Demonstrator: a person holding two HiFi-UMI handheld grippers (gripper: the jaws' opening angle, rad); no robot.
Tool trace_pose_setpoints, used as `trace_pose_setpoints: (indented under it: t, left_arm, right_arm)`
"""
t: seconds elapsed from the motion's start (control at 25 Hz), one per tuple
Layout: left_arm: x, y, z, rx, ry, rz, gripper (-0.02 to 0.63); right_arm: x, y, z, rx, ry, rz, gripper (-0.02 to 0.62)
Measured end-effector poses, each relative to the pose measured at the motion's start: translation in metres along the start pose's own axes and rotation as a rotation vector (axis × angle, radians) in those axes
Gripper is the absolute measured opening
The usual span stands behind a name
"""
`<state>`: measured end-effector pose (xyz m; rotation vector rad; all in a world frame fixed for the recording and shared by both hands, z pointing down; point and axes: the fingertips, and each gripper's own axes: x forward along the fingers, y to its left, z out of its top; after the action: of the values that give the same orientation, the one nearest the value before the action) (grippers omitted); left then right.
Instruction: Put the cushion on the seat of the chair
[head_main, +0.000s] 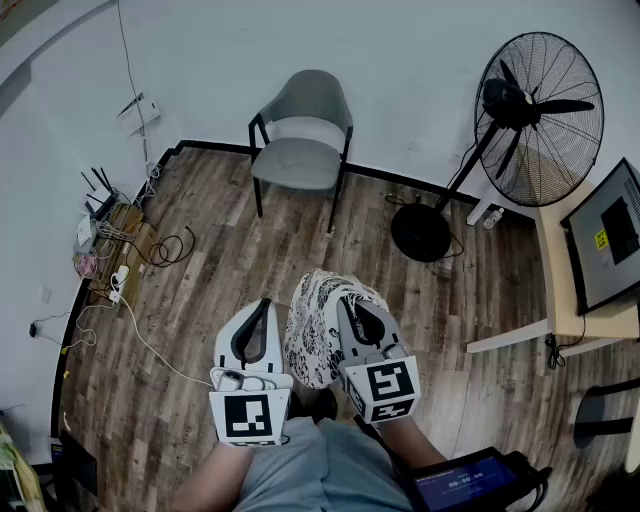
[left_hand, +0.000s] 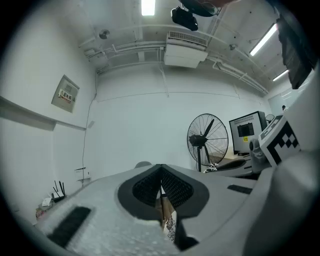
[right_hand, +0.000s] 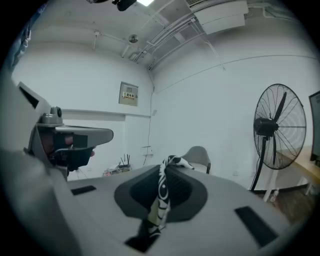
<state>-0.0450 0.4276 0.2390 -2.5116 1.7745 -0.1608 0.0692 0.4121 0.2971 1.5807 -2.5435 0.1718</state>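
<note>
Ceiling tubes (left_hand: 148, 7) light the room evenly; gripper views curve, corners black.

The chair (head_main: 300, 140) stands by the back wall (head_main: 400, 60), the fan (head_main: 540, 118) right of it; the cushion (head_main: 305, 330), in the right tongs (head_main: 343, 300), is well before the chair.

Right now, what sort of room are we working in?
Probably an office or lab workroom, not a home. A monitor stands at the right, a big pedestal fan stands beside it, and an air conditioner hangs from a bare ceiling with exposed pipes.
</note>
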Motion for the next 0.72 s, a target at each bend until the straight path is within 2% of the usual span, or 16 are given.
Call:
trace_pose_setpoints:
  t: [0.44,0.72]
  left_arm:
    - [0.023,-0.018,-0.011,-0.011,0.030,0.015,0.009]
    - [0.041,-0.007,-0.020,-0.012,0.046,0.029,0.009]
  right_arm:
    - [0.004,-0.035,-0.003,0.017,-0.013,0.004,0.014]
    - [0.030,-0.044,-0.008,0.025,0.008,0.015,0.014]
